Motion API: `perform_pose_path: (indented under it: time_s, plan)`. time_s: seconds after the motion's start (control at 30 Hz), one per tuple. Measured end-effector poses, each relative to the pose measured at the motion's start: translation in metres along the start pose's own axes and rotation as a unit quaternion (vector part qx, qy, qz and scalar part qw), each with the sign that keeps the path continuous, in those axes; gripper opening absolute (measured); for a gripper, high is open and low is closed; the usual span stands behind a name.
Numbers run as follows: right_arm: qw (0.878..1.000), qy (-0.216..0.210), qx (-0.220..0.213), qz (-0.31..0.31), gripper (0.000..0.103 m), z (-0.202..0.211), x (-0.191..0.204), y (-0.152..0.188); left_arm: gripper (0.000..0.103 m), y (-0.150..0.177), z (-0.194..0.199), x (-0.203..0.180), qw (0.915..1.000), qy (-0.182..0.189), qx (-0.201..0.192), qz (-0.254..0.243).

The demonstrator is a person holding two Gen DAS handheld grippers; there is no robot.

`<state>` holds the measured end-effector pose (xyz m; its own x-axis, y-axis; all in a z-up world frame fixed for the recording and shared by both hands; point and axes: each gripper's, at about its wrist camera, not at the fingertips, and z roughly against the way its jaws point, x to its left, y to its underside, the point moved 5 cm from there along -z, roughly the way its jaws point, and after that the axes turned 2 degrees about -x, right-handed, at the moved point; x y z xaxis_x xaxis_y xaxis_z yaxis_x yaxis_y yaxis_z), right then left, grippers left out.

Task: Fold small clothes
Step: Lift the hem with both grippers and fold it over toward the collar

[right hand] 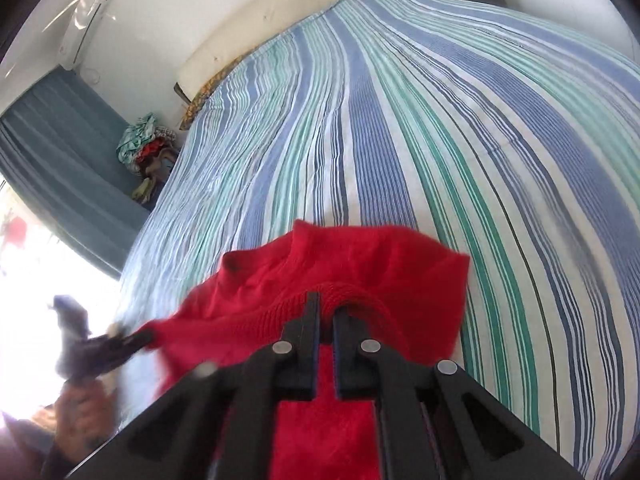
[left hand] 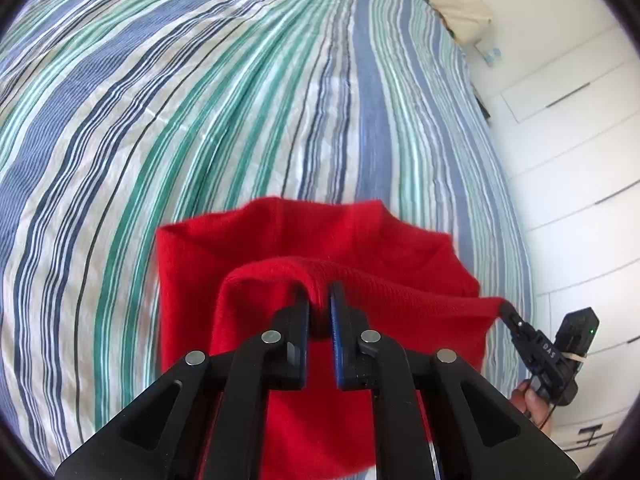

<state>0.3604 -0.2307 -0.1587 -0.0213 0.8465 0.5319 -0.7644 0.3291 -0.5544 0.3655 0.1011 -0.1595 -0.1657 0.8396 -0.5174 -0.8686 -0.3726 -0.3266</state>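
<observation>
A red knit garment hangs in the air above the striped bed, held along its ribbed edge between both grippers. My left gripper is shut on that edge. My right gripper is shut on the same edge of the garment further along. The right gripper also shows in the left wrist view, pinching the garment's corner. The left gripper shows blurred in the right wrist view, pinching the other corner. The lower part of the garment is hidden behind the gripper bodies.
The bed with a blue, green and white striped sheet fills the space below. A cream headboard cushion lies at the far end. White drawers stand to the right of the bed. A pile of clothes sits by the blue curtain.
</observation>
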Motion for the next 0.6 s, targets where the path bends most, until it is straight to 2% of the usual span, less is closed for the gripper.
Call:
perform_pose_path:
  time_s: [0.07,0.1,0.13,0.17,0.2,0.23,0.33,0.37,0.43,0.5,0.53,0.57,0.6]
  plan:
    - [1.0,0.005,-0.003,-0.013,0.006,-0.024,-0.007,-0.017,0.033,-0.014,-0.014,0.014,0.9989,-0.043,-0.007,0.018]
    - [1.0,-0.002,0.003,-0.025,0.008,-0.034,-0.011,-0.022,0.056,-0.02,-0.017,0.023,0.9978,-0.06,-0.007,0.028]
    - [0.999,-0.002,0.009,-0.037,0.018,-0.044,-0.016,-0.025,0.065,-0.022,-0.016,0.03,0.9967,-0.071,-0.014,0.038]
    - [0.999,0.004,0.01,-0.044,0.028,-0.05,-0.021,-0.028,0.065,-0.026,-0.009,0.037,0.9959,-0.073,-0.029,0.046]
    - [0.999,0.011,0.003,-0.046,0.05,-0.051,-0.024,-0.032,0.066,-0.028,-0.003,0.043,0.9954,-0.07,-0.041,0.05]
    - [0.999,0.01,-0.011,-0.045,0.059,-0.048,-0.025,-0.036,0.066,-0.028,0.004,0.046,0.995,-0.069,-0.052,0.051]
    - [0.999,0.009,-0.047,-0.026,0.059,-0.029,-0.022,-0.049,0.066,-0.02,0.032,0.045,0.9926,-0.075,-0.092,0.025]
    - [0.999,0.018,-0.047,-0.01,0.059,-0.024,-0.019,-0.047,0.066,-0.013,0.038,0.038,0.9927,-0.067,-0.1,0.005]
    - [0.999,0.001,-0.039,0.035,0.059,-0.012,0.0,-0.038,0.066,0.01,0.045,0.017,0.9937,-0.034,-0.096,-0.048]
    - [0.996,-0.037,-0.009,0.083,0.059,-0.009,0.024,-0.017,0.069,0.037,0.038,-0.008,0.992,-0.001,-0.068,-0.106]
    - [0.993,-0.059,0.012,0.102,0.059,-0.011,0.034,-0.002,0.073,0.049,0.029,-0.019,0.9894,0.005,-0.051,-0.136]
    - [0.99,-0.073,0.036,0.116,0.059,-0.013,0.04,0.016,0.075,0.059,0.017,-0.025,0.9861,-0.005,-0.038,-0.161]
    - [0.987,-0.078,0.063,0.129,0.059,-0.019,0.042,0.034,0.078,0.065,0.004,-0.025,0.9832,-0.03,-0.027,-0.178]
